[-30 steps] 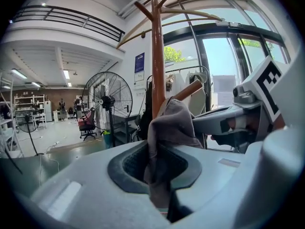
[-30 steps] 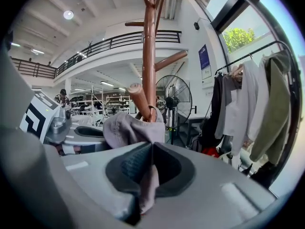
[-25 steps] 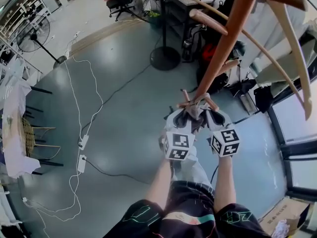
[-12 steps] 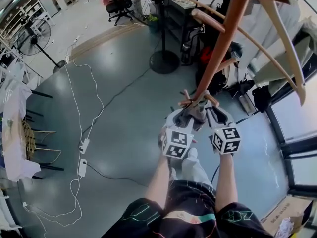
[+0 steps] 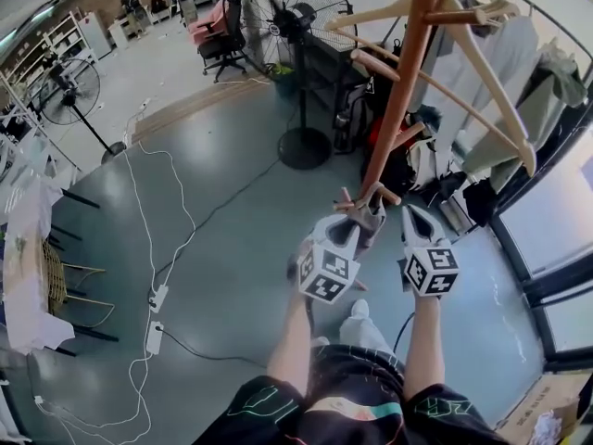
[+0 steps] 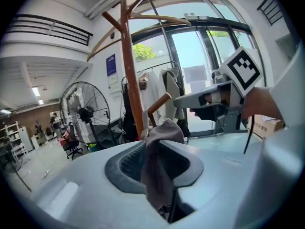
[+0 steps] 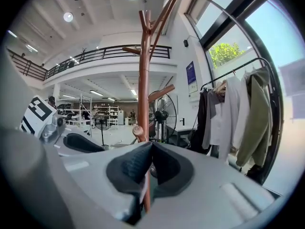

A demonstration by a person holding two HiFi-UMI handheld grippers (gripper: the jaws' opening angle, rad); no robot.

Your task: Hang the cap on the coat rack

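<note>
The wooden coat rack (image 5: 400, 91) stands just ahead, with short low pegs (image 5: 378, 193) and long curved arms higher up. The grey cap (image 5: 367, 215) hangs bunched by those low pegs; I cannot tell whether it rests on one. My left gripper (image 5: 357, 226) has just been closing, and in the left gripper view (image 6: 159, 144) the cap's cloth (image 6: 158, 166) is pinched between its pads. My right gripper (image 5: 413, 217) sits to the right of the cap, apart from it. In the right gripper view (image 7: 151, 147) its pads meet at the tips, the rack's pole (image 7: 143, 75) behind them.
A large floor fan (image 5: 289, 17) stands behind the rack, its round base (image 5: 304, 146) on the grey floor. Garments hang on a rail (image 5: 519, 54) by the windows at right. Cables and power strips (image 5: 156, 281) trail at left. An office chair (image 5: 222, 21) is farther back.
Both grippers have risen beside the rack. The right gripper, earlier against the cap together with the left one, now stands clear of it to the right. The left keeps the cap.
</note>
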